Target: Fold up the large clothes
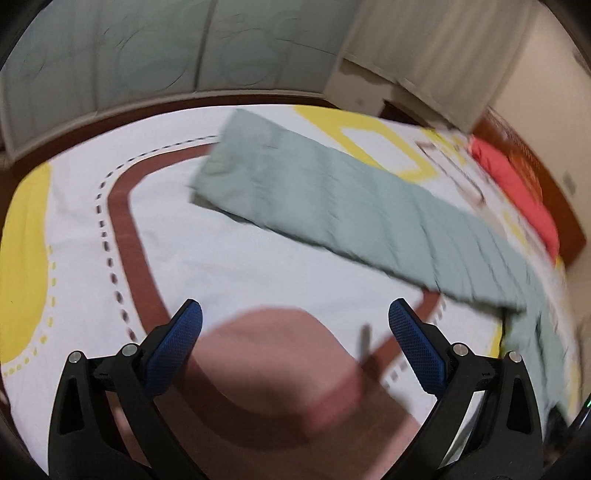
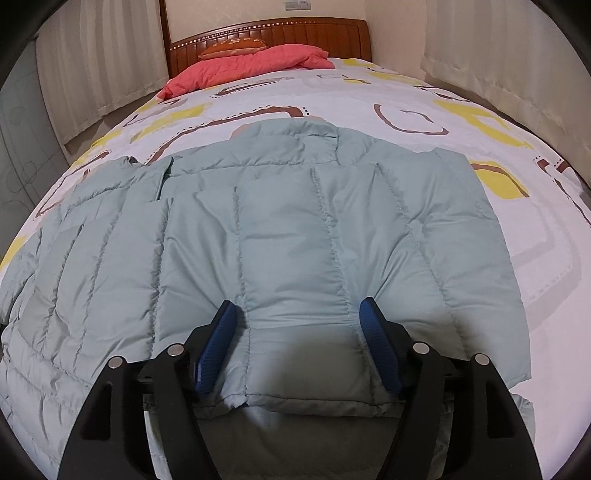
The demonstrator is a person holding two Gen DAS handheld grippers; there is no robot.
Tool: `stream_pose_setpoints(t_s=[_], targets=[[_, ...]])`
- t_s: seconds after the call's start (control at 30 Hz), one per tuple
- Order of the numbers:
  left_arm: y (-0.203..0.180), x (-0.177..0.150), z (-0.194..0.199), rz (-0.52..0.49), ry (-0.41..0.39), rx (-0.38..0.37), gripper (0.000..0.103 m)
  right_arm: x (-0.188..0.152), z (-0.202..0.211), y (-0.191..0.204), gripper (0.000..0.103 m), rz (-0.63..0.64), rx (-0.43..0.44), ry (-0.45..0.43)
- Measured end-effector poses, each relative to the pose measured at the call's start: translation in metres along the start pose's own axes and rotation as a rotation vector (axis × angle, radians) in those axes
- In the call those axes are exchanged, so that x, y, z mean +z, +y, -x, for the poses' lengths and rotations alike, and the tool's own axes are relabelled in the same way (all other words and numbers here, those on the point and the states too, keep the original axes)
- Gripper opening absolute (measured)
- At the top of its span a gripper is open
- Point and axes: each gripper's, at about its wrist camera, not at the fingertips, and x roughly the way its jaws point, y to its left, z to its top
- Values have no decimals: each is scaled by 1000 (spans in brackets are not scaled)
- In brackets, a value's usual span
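A pale green quilted puffer jacket (image 2: 280, 236) lies spread flat on the bed, collar toward the headboard. My right gripper (image 2: 298, 306) is open low over the jacket's near edge, and its blue pads (image 2: 218, 343) straddle a panel of the fabric. In the left wrist view a long sleeve of the jacket (image 1: 369, 214) stretches across the bed. My left gripper (image 1: 294, 314) is open and empty above bare bedsheet, well short of the sleeve. That view is blurred.
The bedsheet (image 2: 461, 96) is white with yellow and brown shapes. A red quilt (image 2: 251, 62) and an orange pillow (image 2: 232, 46) lie by the wooden headboard (image 2: 280, 31). Curtains (image 2: 99, 55) hang on both sides. A pale wardrobe (image 1: 147, 55) stands beyond the bed.
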Motion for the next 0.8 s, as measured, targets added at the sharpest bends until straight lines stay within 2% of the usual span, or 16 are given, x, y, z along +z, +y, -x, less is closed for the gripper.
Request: stream_pose_setpoints(t_s=[0.07, 0.23, 0.5, 0.73, 0.8], targets=[[8, 8, -1, 44, -33, -20, 101, 0, 0, 0, 69, 0, 2, -1], [18, 27, -23, 104, -78, 21, 101, 0, 0, 0, 70, -2, 4, -1], [10, 41, -32, 169, -101, 52, 101, 0, 1, 0, 71, -7, 14, -5], [20, 44, -29, 214, -140, -7, 100, 0, 1, 0, 72, -8, 15, -6], [26, 43, -25, 229, -160, -44, 88, 0, 1, 0, 72, -7, 15, -6]])
